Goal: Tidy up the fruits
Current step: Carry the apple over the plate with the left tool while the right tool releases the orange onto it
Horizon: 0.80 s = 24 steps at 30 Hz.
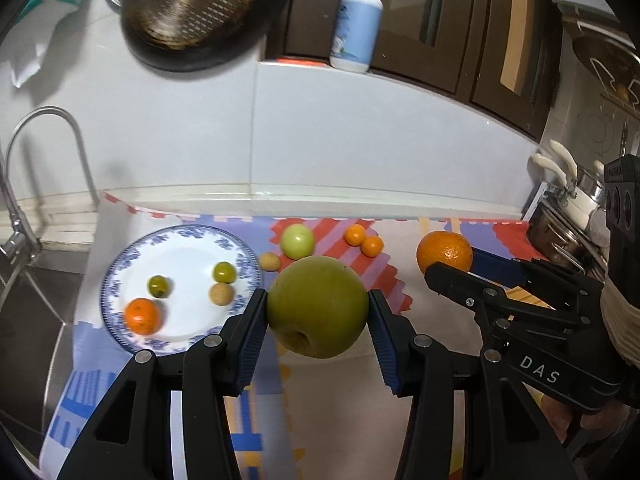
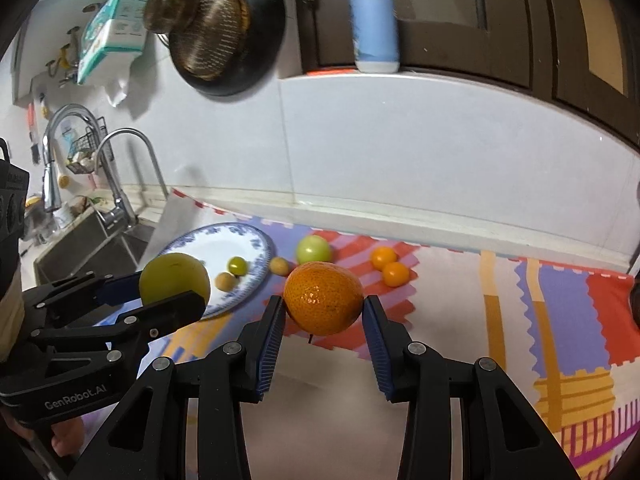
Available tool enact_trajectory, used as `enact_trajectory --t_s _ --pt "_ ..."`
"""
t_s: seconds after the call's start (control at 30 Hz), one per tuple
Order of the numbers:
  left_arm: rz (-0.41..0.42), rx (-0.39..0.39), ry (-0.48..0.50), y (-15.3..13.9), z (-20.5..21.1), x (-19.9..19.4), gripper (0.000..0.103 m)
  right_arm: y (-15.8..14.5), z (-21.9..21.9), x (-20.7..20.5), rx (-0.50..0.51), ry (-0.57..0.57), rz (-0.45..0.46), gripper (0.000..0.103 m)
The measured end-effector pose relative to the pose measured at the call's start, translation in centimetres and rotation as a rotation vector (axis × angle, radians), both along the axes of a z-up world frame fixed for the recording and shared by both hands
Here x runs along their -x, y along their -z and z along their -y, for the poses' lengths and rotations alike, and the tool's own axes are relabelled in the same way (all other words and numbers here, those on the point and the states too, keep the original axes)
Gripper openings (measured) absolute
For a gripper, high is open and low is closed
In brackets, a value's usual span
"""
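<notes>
A: Closest in, what does each hand have?

B: The left gripper (image 1: 318, 312) has its jaws clamped on a green apple (image 1: 317, 306), clear of the bench. The right gripper (image 2: 324, 312) grips an orange (image 2: 324, 298) the same way, its blue pads pressed to either side.

A: So which step is this?

B: It looks like the carry: both fruits are picked and in the air, neither yet set down.

A: And beyond the jaws?

B: A patterned mat (image 2: 560, 300) covers the bench. On its left sits the plate (image 1: 136, 256), already holding a small orange (image 1: 142, 315), two small green fruits (image 1: 159, 286) and a tan one (image 1: 221, 293). Loose on the mat, just past the rim, lie another tan fruit (image 1: 269, 261), a pale green apple (image 1: 297, 241) and two little oranges (image 1: 363, 240).

A: The next move?

B: Probably bringing both over the plate and lowering into the bare middle before the jaws let go. Round fruit may roll, so a low, gentle release seems wise, and the two grippers are near each other, so one at a time.

A: Farther back?

B: The tiled wall, with a pump bottle (image 1: 356, 26) on the ledge.
</notes>
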State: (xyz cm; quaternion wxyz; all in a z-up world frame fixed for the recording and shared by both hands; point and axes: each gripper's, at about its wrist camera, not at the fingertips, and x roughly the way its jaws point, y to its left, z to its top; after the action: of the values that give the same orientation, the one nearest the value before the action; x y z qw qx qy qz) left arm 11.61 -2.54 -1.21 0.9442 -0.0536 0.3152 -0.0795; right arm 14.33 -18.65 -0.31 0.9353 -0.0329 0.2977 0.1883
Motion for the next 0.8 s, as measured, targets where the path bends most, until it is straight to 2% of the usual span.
enact_trajectory --t_s 0.4,0.8 --pt "-0.001 -0.055 -0.069 -0.7 -5.7 1.4 0.049 -0.2 -5.7 0.7 -0.019 -0.056 -0.002 0.041" --pt "-0.059 -0.081 -0.122 1.7 -11.3 -0.7 0.049 2.9 -12.4 -1.9 0.022 -0.172 -0.095 0.041"
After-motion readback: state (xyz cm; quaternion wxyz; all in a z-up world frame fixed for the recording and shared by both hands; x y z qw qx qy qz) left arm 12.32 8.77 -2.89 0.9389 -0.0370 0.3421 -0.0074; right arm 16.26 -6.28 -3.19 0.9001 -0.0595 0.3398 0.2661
